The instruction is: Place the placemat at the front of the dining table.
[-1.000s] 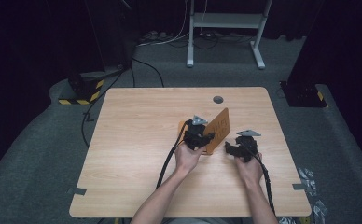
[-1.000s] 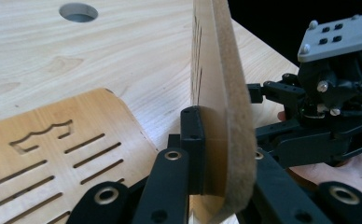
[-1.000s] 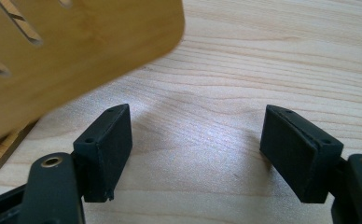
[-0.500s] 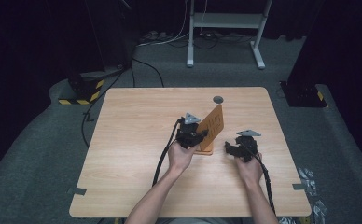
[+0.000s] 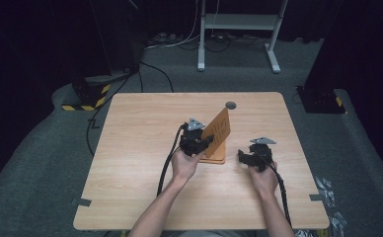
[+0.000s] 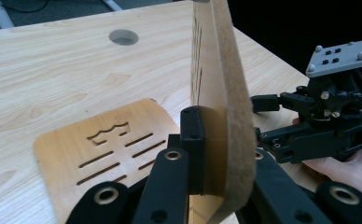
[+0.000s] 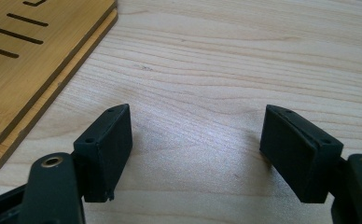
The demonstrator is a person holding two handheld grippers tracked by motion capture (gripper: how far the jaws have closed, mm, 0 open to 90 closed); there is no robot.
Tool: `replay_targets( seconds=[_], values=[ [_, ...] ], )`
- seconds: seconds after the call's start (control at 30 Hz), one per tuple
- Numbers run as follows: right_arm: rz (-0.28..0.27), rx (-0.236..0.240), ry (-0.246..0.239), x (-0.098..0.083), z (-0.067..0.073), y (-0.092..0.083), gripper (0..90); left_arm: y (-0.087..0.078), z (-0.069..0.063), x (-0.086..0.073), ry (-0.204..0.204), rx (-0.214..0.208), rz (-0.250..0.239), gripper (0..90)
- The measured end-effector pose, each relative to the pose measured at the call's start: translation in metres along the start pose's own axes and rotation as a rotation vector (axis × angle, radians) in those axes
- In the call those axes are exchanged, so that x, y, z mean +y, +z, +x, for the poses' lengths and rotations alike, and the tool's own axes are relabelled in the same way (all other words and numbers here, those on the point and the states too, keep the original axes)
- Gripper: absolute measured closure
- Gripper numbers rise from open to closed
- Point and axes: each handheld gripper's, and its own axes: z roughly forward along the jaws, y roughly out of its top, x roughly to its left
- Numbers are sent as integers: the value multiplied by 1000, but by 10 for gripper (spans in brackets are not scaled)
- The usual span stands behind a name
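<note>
Panel (image 5: 218,129) tilted, L gripper (image 5: 199,143) pinching | wood table (image 5: 140,148) | dark rm, grey carpet (image 5: 41,163)

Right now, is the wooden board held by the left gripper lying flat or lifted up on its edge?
Lifted: the board stands tilted on edge, clamped by the left gripper, above a second slotted board lying flat on the table.

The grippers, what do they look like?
Both the left gripper and the right gripper are black, made of jointed metal bars with brass-ringed holes. Each has two blocky black pads, a grey three-cornered plate on top and a black cable trailing behind. The forearms are bare.
</note>
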Motion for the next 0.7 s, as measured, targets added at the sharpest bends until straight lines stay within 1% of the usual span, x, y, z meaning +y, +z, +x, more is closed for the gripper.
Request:
replay_targets(
  seconds=[0.03,0.3,0.53,0.57,0.6,0.7],
  values=[
    [0,0,0,0,0,0,252,-2,1,0,-8,5,1,859],
    [-4,-2,-1,0,0,0,252,-13,10,0,-15,19,-15,859],
    [-1,1,1,0,0,0,252,-22,18,-2,-33,31,-28,859],
    [-2,1,0,0,0,0,252,-23,19,-2,-27,34,-26,859],
    [-2,0,0,0,0,0,252,-24,20,-2,-34,35,-31,859],
    [-2,0,1,0,0,0,252,-28,23,-2,-31,42,-34,859]
  ],
)
